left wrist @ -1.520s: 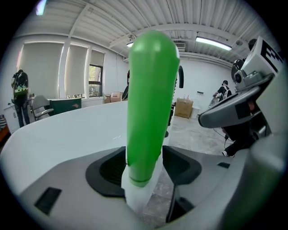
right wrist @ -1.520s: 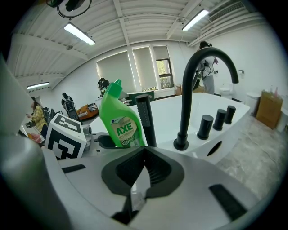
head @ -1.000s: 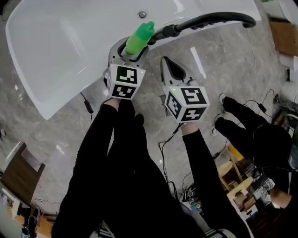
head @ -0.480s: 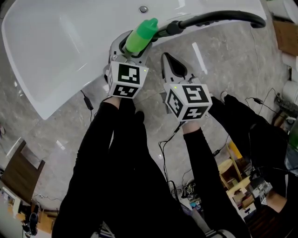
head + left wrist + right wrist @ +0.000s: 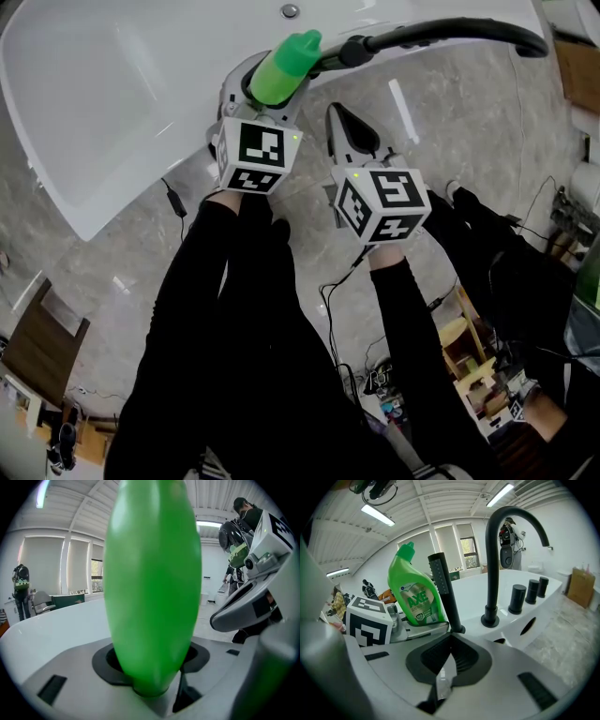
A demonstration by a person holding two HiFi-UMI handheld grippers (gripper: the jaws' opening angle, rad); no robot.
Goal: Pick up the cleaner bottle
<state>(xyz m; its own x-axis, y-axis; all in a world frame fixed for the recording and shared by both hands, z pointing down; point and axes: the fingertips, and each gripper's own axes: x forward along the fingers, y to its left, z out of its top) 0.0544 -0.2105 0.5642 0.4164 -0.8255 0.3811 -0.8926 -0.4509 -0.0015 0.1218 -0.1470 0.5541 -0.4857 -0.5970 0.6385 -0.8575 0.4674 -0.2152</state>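
The green cleaner bottle point(image 5: 286, 67) stands upright between the jaws of my left gripper point(image 5: 265, 98), which is shut on its lower body above the tub's rim. In the left gripper view the bottle point(image 5: 152, 588) fills the middle, pinched at its base by the left gripper point(image 5: 151, 670). My right gripper point(image 5: 345, 131) hovers just right of it, shut with nothing held. The right gripper view shows the bottle's label point(image 5: 416, 599) to the left, beyond the closed right gripper point(image 5: 446, 665).
A white bathtub point(image 5: 122, 84) spans the top left. A black curved faucet point(image 5: 441, 36) arches over its rim, with a black hand shower point(image 5: 443, 590) and knobs point(image 5: 518, 598) beside it. Grey marble floor point(image 5: 487, 141), cables and clutter lie to the right.
The view has drifted slightly; the left gripper and the bottle sit a little higher in the picture. The grip on the bottle is unchanged and the right gripper stays beside it.
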